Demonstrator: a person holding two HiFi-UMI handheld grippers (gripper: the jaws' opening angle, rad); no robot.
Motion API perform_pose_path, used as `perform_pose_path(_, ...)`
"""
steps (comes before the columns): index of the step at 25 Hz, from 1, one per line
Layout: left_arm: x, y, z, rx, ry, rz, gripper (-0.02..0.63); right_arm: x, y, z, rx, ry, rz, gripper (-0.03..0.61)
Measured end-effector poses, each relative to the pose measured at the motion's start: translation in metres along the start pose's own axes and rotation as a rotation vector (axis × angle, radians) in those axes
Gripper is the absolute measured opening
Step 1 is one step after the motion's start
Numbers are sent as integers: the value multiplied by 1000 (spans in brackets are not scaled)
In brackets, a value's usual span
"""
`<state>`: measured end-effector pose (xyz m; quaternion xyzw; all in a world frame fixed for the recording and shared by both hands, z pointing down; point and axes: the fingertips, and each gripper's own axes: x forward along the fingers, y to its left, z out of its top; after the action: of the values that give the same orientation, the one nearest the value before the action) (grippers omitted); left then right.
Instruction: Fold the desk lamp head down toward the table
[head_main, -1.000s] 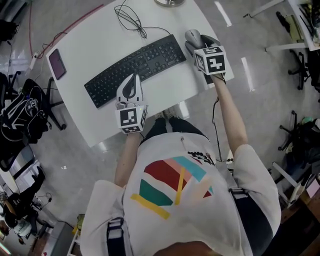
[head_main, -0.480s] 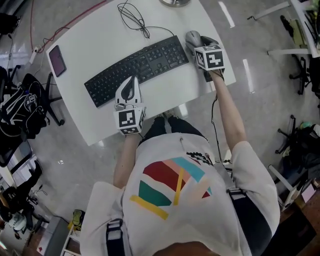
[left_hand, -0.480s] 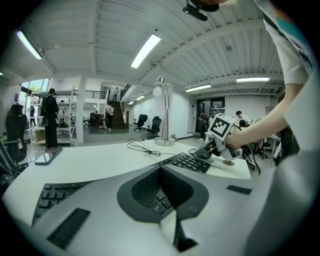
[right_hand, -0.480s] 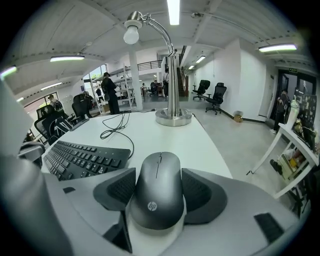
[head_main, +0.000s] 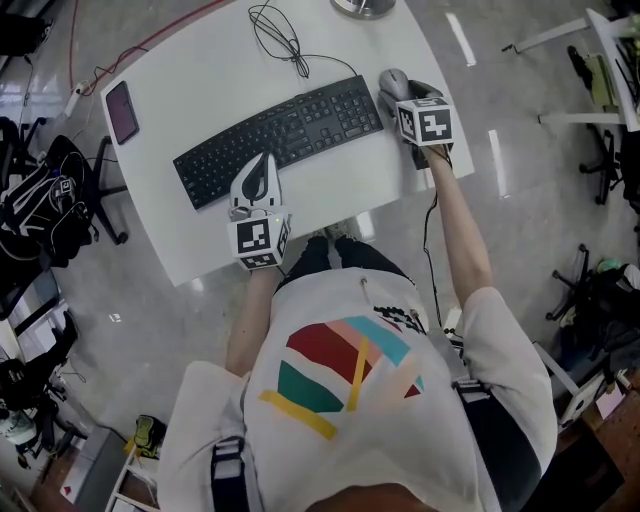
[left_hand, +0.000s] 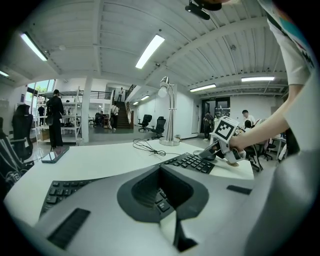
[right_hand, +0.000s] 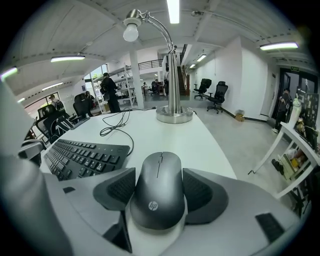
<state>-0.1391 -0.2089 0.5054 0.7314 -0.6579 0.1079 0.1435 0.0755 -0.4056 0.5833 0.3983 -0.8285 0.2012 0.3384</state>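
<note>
One each: lamp (right_hand: 173, 80), keyboard (head_main: 280, 135), mouse (right_hand: 159, 192), probably phone (head_main: 123, 111).

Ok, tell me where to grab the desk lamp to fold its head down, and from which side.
Grip the curved neck of the desk lamp just behind the bulb head, probably from above: the arch is thin and exposed there, far from the base. The right gripper must release the mouse first.

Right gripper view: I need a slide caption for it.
The right gripper holds a mouse between its fingers on the desk; lamp stands beyond, head raised, keyboard left.
</note>
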Motion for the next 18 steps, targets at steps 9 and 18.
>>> perform_pose_path(9, -2, -7, 6, 17, -14, -3, 44, -13, -3, 14, -80, -53, -26, 291)
perform_pose_path(18, -11, -9, 34, 20, -92, 5, 44, -80, 10, 69, 59, -273, 57, 290)
